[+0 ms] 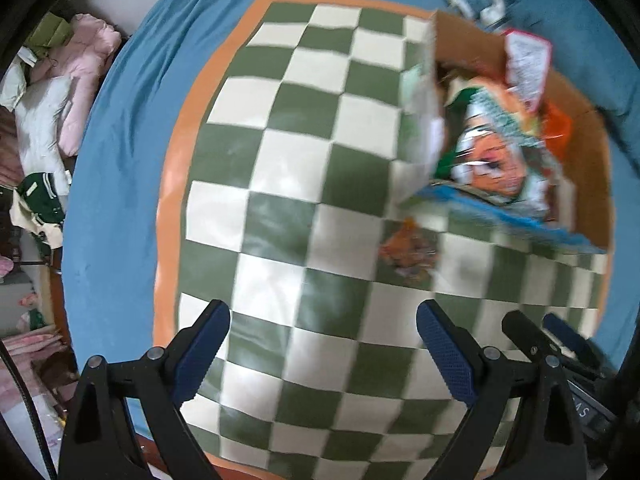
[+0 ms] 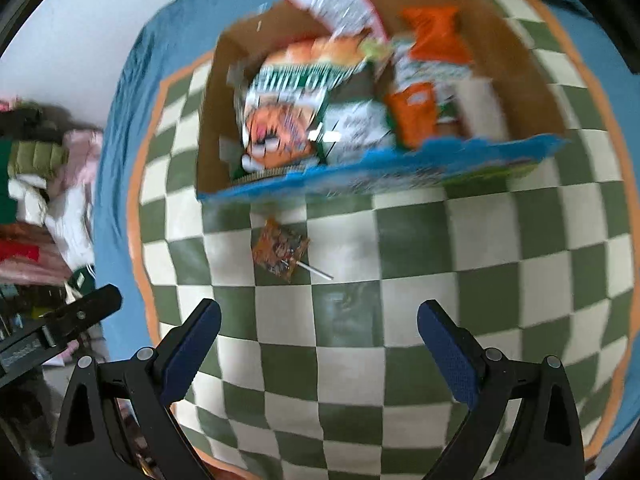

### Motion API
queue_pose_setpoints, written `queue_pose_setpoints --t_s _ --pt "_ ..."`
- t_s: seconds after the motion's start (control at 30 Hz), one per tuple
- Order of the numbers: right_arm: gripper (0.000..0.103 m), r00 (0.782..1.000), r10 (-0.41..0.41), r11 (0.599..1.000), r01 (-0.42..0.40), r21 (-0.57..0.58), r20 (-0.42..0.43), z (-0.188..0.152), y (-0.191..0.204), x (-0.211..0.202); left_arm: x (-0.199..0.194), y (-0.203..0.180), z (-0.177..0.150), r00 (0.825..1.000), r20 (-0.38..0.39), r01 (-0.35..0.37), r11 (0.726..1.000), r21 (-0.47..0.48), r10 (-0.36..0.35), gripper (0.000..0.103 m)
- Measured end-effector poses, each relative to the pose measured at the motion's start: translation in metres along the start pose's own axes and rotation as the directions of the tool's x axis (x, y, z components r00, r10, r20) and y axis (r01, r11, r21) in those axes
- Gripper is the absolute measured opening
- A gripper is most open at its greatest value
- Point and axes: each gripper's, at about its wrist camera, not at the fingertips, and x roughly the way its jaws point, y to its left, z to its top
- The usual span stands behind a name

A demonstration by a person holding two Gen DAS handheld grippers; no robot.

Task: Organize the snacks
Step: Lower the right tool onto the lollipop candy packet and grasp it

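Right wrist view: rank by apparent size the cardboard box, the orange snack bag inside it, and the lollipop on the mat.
1. cardboard box
2. orange snack bag, though blur softens its edges
3. lollipop, nearer the camera yet looking slightly smaller

Motion blur smears the snack packets (image 2: 320, 92) in the box (image 2: 532, 80) — their print is unreadable. A small wrapper (image 2: 280, 254) on the mat is too blurred to identify.

Blue bedsheet (image 1: 120, 152) under a checkered mat (image 2: 400, 280), probably clothes piled (image 1: 60, 92) beside.
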Motion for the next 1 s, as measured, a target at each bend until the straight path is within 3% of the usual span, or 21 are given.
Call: queue_pose_setpoints --t_s 0.33,0.4,0.73,1.0 --pt "0.098 0.997 -0.079 0.959 0.075 -0.274 -0.004 0.024 0.05 0.098 0.091 0.021 0.01 0.996 -0.072 -0.053 0.999 -0.011 0.052 0.094" --pt "0.09 0.996 -0.089 0.948 0.081 -0.308 -0.011 0.027 0.057 0.113 0.103 0.024 0.013 0.995 -0.083 -0.05 0.999 -0.019 0.048 0.094" --pt "0.087 0.994 -0.092 0.938 0.07 -0.338 -0.049 0.032 0.074 0.166 0.14 0.044 0.02 0.991 -0.119 -0.066 0.997 -0.036 0.061 0.094" --pt "0.087 0.981 -0.196 0.881 0.175 -0.44 -0.001 0.031 0.103 0.192 0.155 0.053 0.022 0.99 -0.129 -0.07 0.997 -0.039 0.065 0.094"
